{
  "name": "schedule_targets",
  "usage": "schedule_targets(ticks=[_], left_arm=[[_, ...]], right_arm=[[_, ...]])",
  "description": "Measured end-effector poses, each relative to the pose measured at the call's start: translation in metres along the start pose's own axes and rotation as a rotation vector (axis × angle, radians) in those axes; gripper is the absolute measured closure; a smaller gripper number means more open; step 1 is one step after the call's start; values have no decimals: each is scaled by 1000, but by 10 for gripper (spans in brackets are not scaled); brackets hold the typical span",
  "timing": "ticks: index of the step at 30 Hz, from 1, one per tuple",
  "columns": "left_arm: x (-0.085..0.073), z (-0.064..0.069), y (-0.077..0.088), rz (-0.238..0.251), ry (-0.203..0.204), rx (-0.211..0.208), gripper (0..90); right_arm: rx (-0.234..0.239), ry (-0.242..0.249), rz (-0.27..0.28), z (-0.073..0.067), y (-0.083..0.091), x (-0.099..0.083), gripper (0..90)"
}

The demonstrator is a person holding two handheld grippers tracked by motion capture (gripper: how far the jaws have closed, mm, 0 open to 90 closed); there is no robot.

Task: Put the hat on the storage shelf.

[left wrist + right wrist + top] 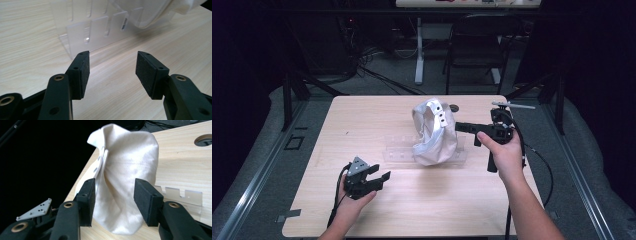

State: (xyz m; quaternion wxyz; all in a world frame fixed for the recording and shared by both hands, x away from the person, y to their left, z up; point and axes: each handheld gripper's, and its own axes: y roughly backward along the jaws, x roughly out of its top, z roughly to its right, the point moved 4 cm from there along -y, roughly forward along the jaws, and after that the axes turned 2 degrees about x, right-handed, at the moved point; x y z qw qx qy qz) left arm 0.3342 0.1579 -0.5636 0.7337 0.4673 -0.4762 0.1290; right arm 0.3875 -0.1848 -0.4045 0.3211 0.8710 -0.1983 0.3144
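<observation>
White cloth bag (pixel 433 134) stands upright on clear plastic rack (pixel 398 149), mid desk (pixel 362 120). R tool (pixel 460 126): jaws apart, level w/ bag, just beside it, not pressing. L tool (pixel 381 174): jaws apart, nothing between, near front-left of rack.

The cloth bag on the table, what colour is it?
The cloth bag is plain creamy white, clearest in the right gripper view.

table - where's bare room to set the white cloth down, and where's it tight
Bare wood lies along the table's far-left part, left of the white cloth and clear plastic rack, and along the near edge between the left gripper and the right forearm. It is crowded mid-right, where cloth, rack and the right gripper sit close together.
</observation>
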Motion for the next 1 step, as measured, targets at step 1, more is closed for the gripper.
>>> schedule_targets(ticks=[1], left_arm=[[0,0,0,0,0,0,456]], right_arm=[[0,0,0,0,0,0,516]])
